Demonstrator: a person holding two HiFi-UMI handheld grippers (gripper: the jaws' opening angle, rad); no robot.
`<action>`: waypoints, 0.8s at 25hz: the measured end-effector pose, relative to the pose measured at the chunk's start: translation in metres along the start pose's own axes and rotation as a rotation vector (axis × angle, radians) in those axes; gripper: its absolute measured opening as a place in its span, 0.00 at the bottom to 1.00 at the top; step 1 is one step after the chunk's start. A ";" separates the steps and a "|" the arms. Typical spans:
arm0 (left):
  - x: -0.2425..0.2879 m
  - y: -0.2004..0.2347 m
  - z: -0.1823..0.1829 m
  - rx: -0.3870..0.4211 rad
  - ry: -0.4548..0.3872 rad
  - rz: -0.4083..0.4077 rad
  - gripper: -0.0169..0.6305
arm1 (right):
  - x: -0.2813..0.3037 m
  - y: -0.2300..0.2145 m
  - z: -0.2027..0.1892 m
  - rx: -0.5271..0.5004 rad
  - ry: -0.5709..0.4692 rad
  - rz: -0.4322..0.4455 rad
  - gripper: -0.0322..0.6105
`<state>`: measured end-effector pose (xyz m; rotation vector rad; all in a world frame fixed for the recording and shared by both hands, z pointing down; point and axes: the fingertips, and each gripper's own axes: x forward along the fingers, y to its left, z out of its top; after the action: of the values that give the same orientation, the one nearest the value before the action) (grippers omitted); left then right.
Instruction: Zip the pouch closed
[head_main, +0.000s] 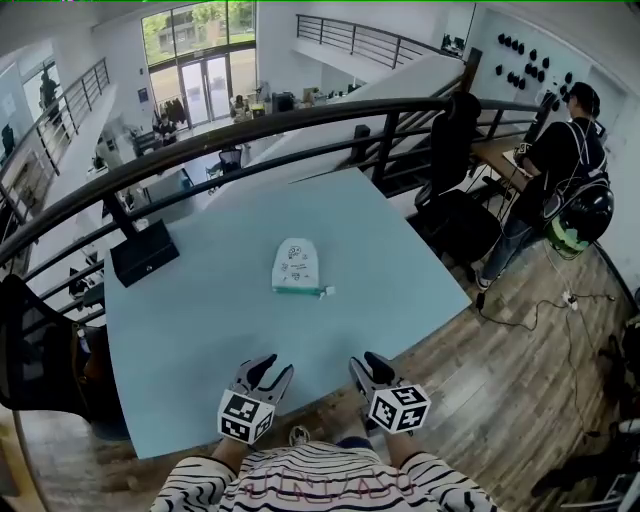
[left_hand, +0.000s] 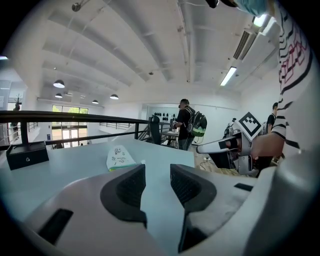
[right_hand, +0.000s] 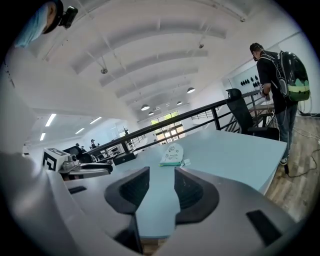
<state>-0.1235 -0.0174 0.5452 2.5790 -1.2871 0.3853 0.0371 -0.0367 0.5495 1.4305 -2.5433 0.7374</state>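
A small white pouch (head_main: 295, 268) with printed drawings lies flat at the middle of the light blue table (head_main: 200, 330). Its green zip edge faces me, and a small white pull tab (head_main: 327, 291) sticks out at its right end. My left gripper (head_main: 270, 374) and right gripper (head_main: 366, 368) hover side by side over the table's near edge, well short of the pouch. Both are open with nothing between their jaws. The pouch (left_hand: 119, 158) lies ahead beyond the left gripper's (left_hand: 157, 182) jaws. It lies likewise ahead of the right gripper (right_hand: 161, 187), as the pouch (right_hand: 172, 154) shows.
A black box (head_main: 144, 252) sits at the table's far left corner. A dark railing (head_main: 250, 130) runs behind the table. A black office chair (head_main: 455, 200) and a person with a backpack (head_main: 565, 170) stand off the table's right side.
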 end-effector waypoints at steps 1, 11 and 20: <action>0.004 0.007 0.000 -0.007 0.001 0.002 0.23 | 0.007 0.000 0.002 -0.003 0.004 0.002 0.31; 0.047 0.055 0.001 -0.066 0.003 0.073 0.23 | 0.083 -0.034 0.027 -0.045 0.066 0.044 0.31; 0.099 0.079 0.011 -0.123 0.036 0.207 0.23 | 0.155 -0.078 0.058 -0.142 0.175 0.167 0.31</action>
<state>-0.1284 -0.1409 0.5756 2.3357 -1.5201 0.3746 0.0249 -0.2168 0.5795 1.0723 -2.5422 0.6583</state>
